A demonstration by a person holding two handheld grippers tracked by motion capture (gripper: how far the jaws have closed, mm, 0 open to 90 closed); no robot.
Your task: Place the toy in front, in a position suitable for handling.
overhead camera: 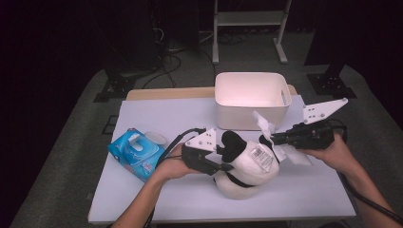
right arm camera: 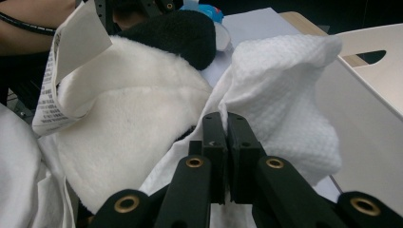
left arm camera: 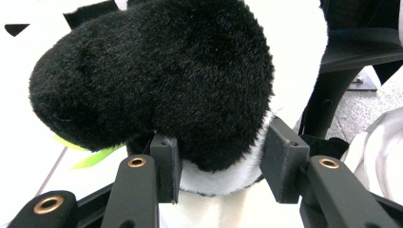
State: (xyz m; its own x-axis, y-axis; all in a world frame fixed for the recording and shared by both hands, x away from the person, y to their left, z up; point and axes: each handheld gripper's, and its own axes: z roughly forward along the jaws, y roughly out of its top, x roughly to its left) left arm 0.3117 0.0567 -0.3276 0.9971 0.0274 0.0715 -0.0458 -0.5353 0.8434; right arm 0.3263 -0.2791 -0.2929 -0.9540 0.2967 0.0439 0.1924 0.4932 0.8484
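While the left gripper (overhead camera: 223,164) is pinching a black limb of the plush toy (overhead camera: 247,166), the right gripper (overhead camera: 275,138) is holding a white wipe (overhead camera: 266,127) against the toy's upper side, its jaws pressed together on the cloth. The toy, black and white with a printed label (right arm camera: 52,90) hanging off it, is sitting on the tabletop (overhead camera: 157,199) near the middle of the near edge, just in front of a white bin (overhead camera: 249,97) standing at the far edge. A blue wipe pack (overhead camera: 135,152) is lying toward the left edge, apart from the toy.

Wiping the toy clean appears to be the step in hand: one gripper is steadying it, the other is bringing the cloth to the fur. The next move probably calls for dragging the wipe across the white fur while the left grip is keeping the toy from sliding or rolling.

The toy is lying tilted, its long axis running roughly from the near edge up toward the far-right corner. Which end is the head is hard to tell.
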